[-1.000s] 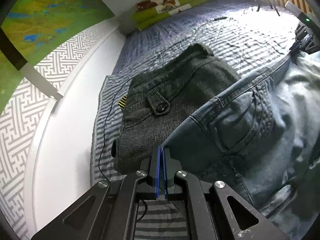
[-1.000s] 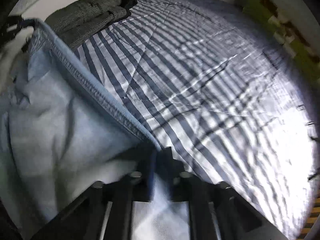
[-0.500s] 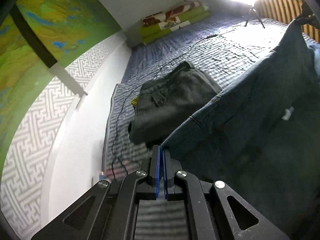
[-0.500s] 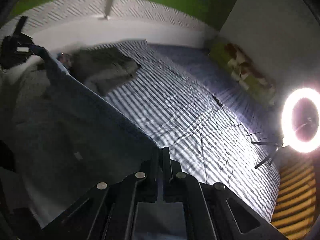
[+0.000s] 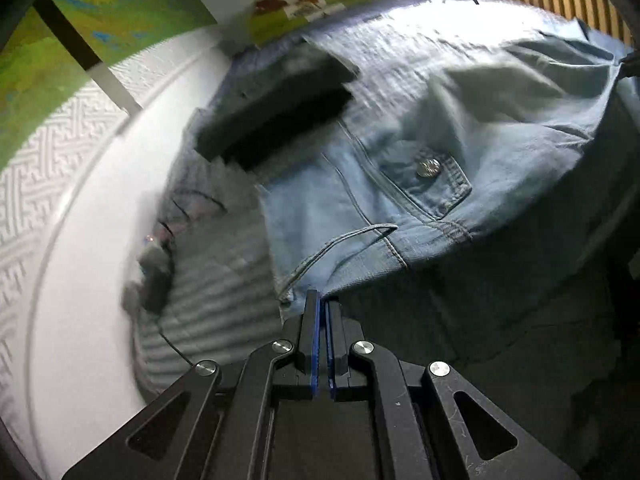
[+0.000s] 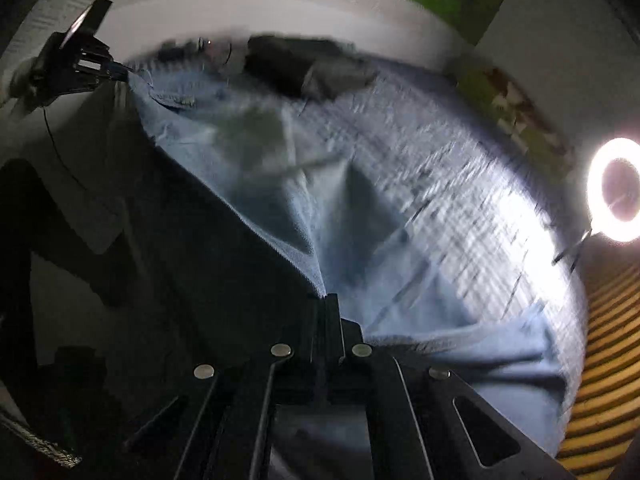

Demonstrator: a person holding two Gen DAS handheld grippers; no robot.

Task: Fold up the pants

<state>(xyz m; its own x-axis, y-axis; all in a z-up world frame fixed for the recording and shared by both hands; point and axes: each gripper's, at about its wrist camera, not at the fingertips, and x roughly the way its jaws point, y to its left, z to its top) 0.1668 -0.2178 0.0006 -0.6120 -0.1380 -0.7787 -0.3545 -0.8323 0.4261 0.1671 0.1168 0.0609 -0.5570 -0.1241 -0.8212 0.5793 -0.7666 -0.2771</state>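
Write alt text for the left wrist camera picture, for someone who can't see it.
The left claw, shut on the waistband edge of light blue jeans, holds them spread above a striped bed, the button pocket facing the camera. Dark folded pants lie beyond, blurred, near a white and green wall.

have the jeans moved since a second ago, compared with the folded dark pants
Yes. The jeans were bunched beside the folded dark pants a second ago; now they hang spread out, stretched between the left gripper and the right gripper, the far end draped beside the pants.
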